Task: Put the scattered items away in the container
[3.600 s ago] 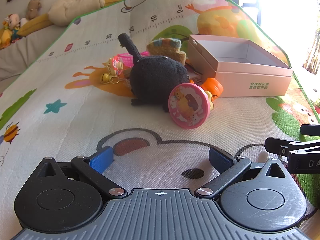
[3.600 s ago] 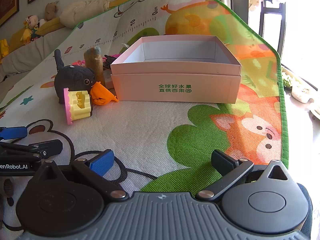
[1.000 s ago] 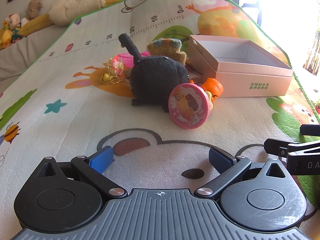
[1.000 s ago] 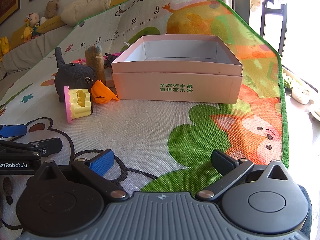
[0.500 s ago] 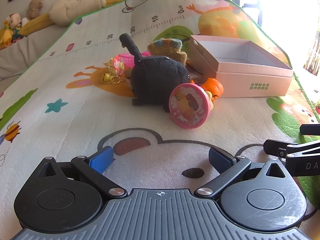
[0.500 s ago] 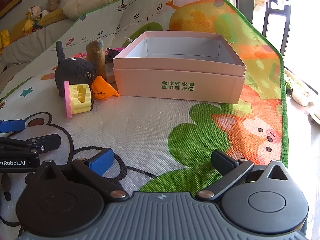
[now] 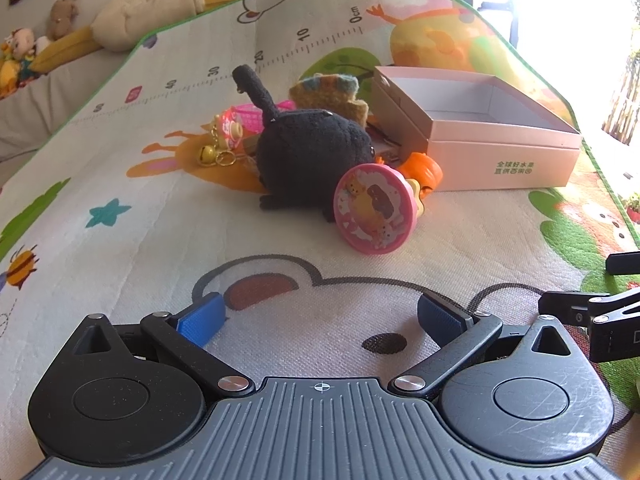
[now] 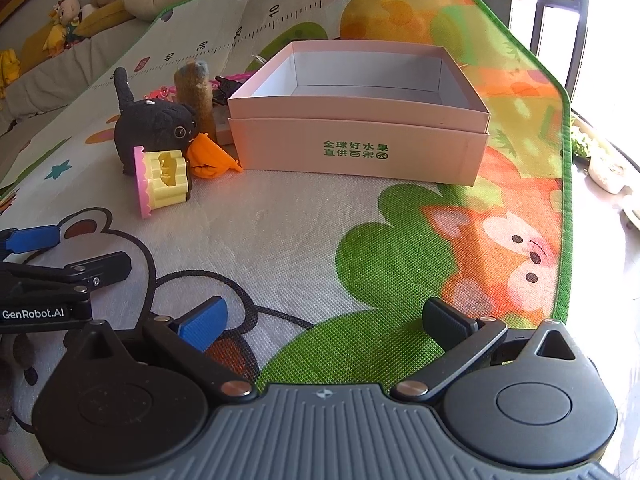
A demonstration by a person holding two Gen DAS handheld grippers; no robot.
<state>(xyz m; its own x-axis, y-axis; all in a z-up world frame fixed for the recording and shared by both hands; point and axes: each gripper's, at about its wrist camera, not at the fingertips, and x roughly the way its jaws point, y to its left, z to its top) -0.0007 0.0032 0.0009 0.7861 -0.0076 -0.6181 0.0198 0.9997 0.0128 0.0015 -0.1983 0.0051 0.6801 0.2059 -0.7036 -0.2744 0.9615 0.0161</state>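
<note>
Left gripper point(image 7: 318, 314): jaws spread wide, nothing between them, low over the play mat point(image 7: 120, 264), above a printed cartoon face. Its blue pads point(image 7: 202, 317) frame bare mat. Right gripper point(image 8: 323, 322): jaws likewise wide and empty, over the green patch of the mat, aimed at the box point(image 8: 360, 148). Each gripper shows at the edge of the other's view, side by side, well apart.

Box: pink, open-topped, white inside, nothing visible within; green printed characters on its near wall. It sits on the mat ahead of the right gripper and to the right of the scattered items.

Items, all on the mat outside the box, clustered at its left side:
- black plush point(image 7: 312, 152), tail upright, seen from behind in the left view; its eye faces the box in the right view
- pink disc toy point(image 7: 375, 209), tipped on edge with a yellow body behind the disc, touching or just beside the plush front
- orange toy point(image 8: 210, 156), between the plush and the box corner
- knitted piece point(image 7: 329, 94), brown with blue-green top, behind the plush, near the box
- keychain point(image 7: 218, 148) with gold bell and rings, left of the plush
- pink basket point(image 7: 254, 114), behind the keychain, partly hidden

Background: stuffed toys point(image 7: 24, 50) along a sofa beyond the mat edge
</note>
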